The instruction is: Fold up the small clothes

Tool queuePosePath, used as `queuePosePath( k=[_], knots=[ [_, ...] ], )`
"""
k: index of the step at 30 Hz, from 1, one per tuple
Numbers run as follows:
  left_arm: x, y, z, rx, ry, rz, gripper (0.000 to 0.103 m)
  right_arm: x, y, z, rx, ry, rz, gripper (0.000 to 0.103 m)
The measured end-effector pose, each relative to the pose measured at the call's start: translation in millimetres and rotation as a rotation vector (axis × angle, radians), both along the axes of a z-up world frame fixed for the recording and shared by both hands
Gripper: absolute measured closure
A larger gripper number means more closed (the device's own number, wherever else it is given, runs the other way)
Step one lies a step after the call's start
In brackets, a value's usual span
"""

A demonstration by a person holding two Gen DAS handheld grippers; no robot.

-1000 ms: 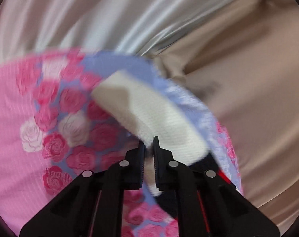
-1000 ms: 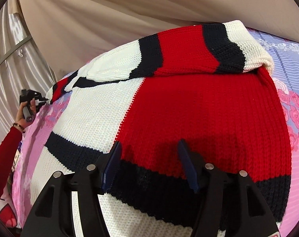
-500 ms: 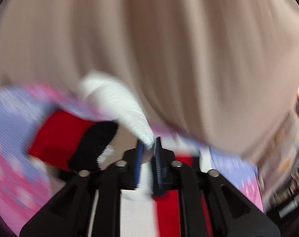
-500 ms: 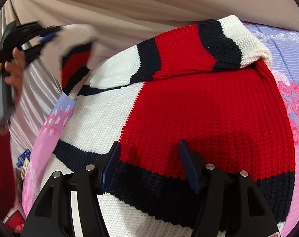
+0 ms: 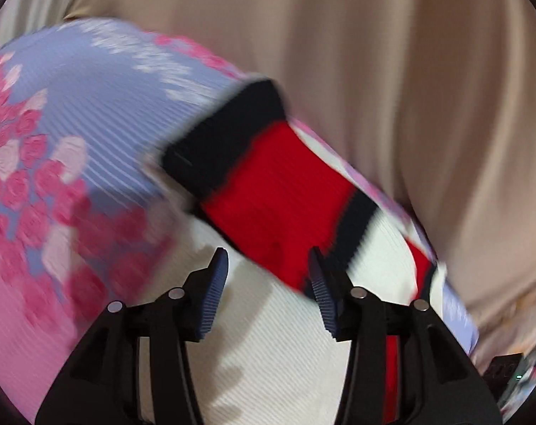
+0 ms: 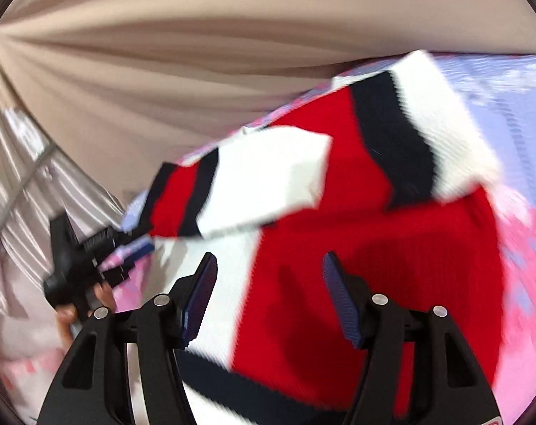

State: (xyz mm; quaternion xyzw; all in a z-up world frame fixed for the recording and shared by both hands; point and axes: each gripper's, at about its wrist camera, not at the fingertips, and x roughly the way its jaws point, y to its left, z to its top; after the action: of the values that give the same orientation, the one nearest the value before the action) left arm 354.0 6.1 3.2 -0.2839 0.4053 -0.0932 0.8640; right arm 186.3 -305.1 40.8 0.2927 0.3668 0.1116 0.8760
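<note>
A red, white and black striped knit sweater point(image 6: 374, 248) lies on a bed with a pink and lilac rose-print cover point(image 5: 55, 141). Both sleeves lie folded across its body: the left sleeve point(image 6: 253, 180) with its white cuff toward the middle, the right sleeve point(image 6: 420, 134) at the far right. In the left wrist view the left sleeve point(image 5: 275, 191) lies just ahead of my left gripper point(image 5: 268, 269), which is open and empty. My right gripper point(image 6: 268, 269) is open and empty above the sweater's lower body. The left gripper also shows in the right wrist view point(image 6: 101, 258).
Beige curtains point(image 6: 197, 53) hang behind the bed, with shiny silver drapes point(image 6: 23, 191) at the left. The bed edge point(image 5: 402, 212) runs close beside the sweater. The person's hand point(image 6: 69, 315) holds the left gripper at the lower left.
My left gripper carried the left sleeve's white cuff over the sweater's body, then opened and let it go. The sleeve now lies folded across. My right gripper stayed open, shifting a little.
</note>
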Motion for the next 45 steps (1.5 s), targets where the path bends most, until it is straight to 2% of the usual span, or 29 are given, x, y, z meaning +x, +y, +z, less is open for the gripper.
queuePosePath(
  k=[3, 5, 6, 7, 8, 10, 13, 15, 16, 17, 18, 21, 22, 24, 25, 27, 28, 30, 32, 33, 35, 38, 40, 42, 44, 45],
  knots=[
    [17, 38, -16, -0.085, 0.036, 0.109, 0.058, 46, 0, -10, -0.008, 0.047, -0.063, 0.042],
    [24, 65, -24, -0.134, 0.062, 0.142, 0.058, 67, 5, -21, 0.032, 0.084, -0.050, 0.053],
    [28, 72, -27, -0.152, 0.079, 0.146, 0.059, 77, 9, -28, 0.061, 0.110, -0.042, 0.068],
    [34, 75, -31, -0.185, 0.099, 0.145, 0.064, 83, 13, -31, 0.079, 0.123, -0.040, 0.087],
    [36, 76, -33, -0.211, 0.111, 0.146, 0.068, 86, 18, -30, 0.082, 0.117, -0.026, 0.092],
    [36, 72, -27, -0.229, 0.098, 0.144, 0.071, 84, 26, -5, 0.015, 0.029, -0.025, 0.093],
    [33, 64, -5, -0.138, 0.020, 0.136, 0.071, 70, 26, 43, -0.039, -0.109, -0.021, 0.094],
    [38, 54, -2, -0.094, 0.025, 0.128, 0.071, 62, 16, 68, -0.088, -0.180, -0.058, 0.094],
    [44, 48, -8, -0.079, 0.047, 0.114, 0.071, 60, 11, 71, -0.113, -0.189, -0.077, 0.094],
    [49, 42, -14, -0.064, 0.072, 0.107, 0.071, 59, 3, 71, -0.156, -0.186, -0.110, 0.094],
    [53, 36, -20, -0.049, 0.092, 0.103, 0.081, 62, -4, 66, -0.183, -0.162, -0.132, 0.094],
    [49, 24, -26, 0.015, 0.089, 0.081, 0.084, 83, -26, 22, -0.228, 0.003, -0.162, 0.094],
    [46, 19, -26, 0.042, 0.082, 0.081, 0.084, 79, -31, 11, -0.203, 0.022, -0.167, 0.094],
    [44, 7, -25, 0.095, 0.070, 0.078, 0.083, 68, -40, 6, -0.100, -0.026, -0.179, 0.094],
    [45, 4, -28, 0.118, 0.069, 0.072, 0.083, 66, -43, 1, -0.081, -0.040, -0.187, 0.094],
    [47, -2, -31, 0.130, 0.065, 0.069, 0.082, 82, -49, -26, -0.103, 0.080, -0.193, 0.093],
    [46, -2, -32, 0.128, 0.057, 0.067, 0.082, 82, -52, -32, -0.078, 0.085, -0.195, 0.095],
    [35, 9, -29, 0.119, 0.042, 0.051, 0.082, 73, -51, -26, -0.057, 0.062, -0.247, 0.091],
    [28, 17, -33, 0.117, 0.022, 0.043, 0.082, 56, -41, -3, -0.124, 0.035, -0.380, 0.085],
    [24, 18, -35, 0.115, 0.009, 0.043, 0.082, 53, -31, 7, -0.148, 0.003, -0.400, 0.084],
    [12, 12, -35, 0.146, -0.028, 0.057, 0.082, 61, 2, 29, -0.162, -0.069, -0.309, 0.084],
    [0, 0, -36, 0.234, -0.072, 0.074, 0.082, 103, 92, 49, -0.186, -0.122, 0.017, 0.084],
    [-3, -2, -36, 0.243, -0.079, 0.073, 0.082, 141, 152, 43, -0.219, -0.105, 0.182, 0.084],
    [-5, 3, -37, 0.209, -0.083, 0.071, 0.081, 173, 188, 27, -0.269, -0.055, 0.246, 0.084],
    [-7, 7, -39, 0.183, -0.088, 0.067, 0.080, 194, 203, 13, -0.324, -0.031, 0.264, 0.084],
    [-8, 8, -40, 0.171, -0.090, 0.065, 0.080, 200, 200, 7, -0.360, -0.029, 0.262, 0.093]
  ],
)
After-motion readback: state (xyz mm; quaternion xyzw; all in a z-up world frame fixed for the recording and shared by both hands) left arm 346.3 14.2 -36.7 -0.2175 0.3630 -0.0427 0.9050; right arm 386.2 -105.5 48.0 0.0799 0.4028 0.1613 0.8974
